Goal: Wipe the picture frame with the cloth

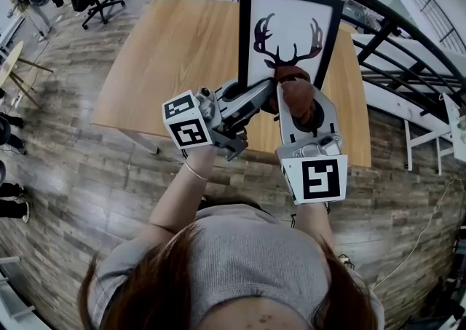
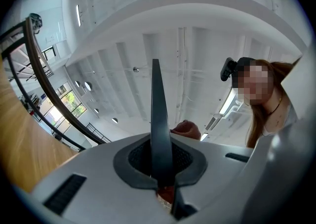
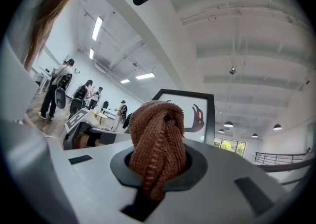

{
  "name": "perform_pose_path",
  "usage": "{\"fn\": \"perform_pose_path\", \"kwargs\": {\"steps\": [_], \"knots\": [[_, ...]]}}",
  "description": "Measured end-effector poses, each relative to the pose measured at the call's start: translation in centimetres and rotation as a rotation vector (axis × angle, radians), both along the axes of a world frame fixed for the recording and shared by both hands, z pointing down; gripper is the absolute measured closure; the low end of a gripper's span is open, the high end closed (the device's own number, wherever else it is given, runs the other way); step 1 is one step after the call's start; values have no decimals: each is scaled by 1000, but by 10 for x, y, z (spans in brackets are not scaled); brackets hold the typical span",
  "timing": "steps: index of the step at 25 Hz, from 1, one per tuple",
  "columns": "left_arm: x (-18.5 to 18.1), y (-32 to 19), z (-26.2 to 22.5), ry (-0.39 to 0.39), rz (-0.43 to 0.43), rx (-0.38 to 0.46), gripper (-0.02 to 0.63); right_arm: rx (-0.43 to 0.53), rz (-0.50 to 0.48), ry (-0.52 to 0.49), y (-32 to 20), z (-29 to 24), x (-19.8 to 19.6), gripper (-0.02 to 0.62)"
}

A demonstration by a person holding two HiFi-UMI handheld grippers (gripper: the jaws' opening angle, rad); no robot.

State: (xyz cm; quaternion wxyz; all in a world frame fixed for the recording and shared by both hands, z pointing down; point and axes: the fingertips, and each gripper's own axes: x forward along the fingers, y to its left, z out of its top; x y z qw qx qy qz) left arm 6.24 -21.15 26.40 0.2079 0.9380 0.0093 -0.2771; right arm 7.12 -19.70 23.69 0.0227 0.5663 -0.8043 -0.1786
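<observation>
Currently: picture frame point(image 1: 291, 26) stands upright near table's point(image 1: 167, 52) far edge, toward its right corner | left gripper point(image 2: 159, 166) clenched on frame's lower left rim, judged to steady it against pushing | right gripper point(image 3: 158, 163) grasps bunched brown cloth point(image 3: 159, 129), raised at frame's lower front; contact unconfirmed | wiping judged incomplete.

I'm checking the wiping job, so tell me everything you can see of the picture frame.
The black-bordered rectangular picture frame holds a white print of a dark antlered deer head. It stands roughly upright, portrait-wise, on the pale wooden table. The left gripper has its jaws shut on the frame's lower left border. The brown knitted cloth sits at its lower middle; contact can't be confirmed.
</observation>
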Motion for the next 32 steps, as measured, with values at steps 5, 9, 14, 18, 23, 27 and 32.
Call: {"fn": "perform_pose_path", "kwargs": {"steps": [5,9,14,18,23,27,32], "knots": [[-2,4,-4,-2,-16,15,583,-5,-9,-2,5,3,0,549],[-5,2,-4,2,-47,22,583,-27,-34,7,9,10,-3,549],[-6,1,-3,-6,-43,12,583,-65,-48,-3,11,17,-3,549],[-12,-1,-1,-11,-53,1,583,-81,-73,22,13,26,-12,549],[-18,-5,-2,76,-59,-46,583,-81,-89,70,18,28,-18,549],[-18,-2,-5,159,-92,-87,583,-109,-158,101,32,37,-17,549],[-14,2,-6,237,-117,-134,583,-149,-243,37,50,45,-6,549]]}}
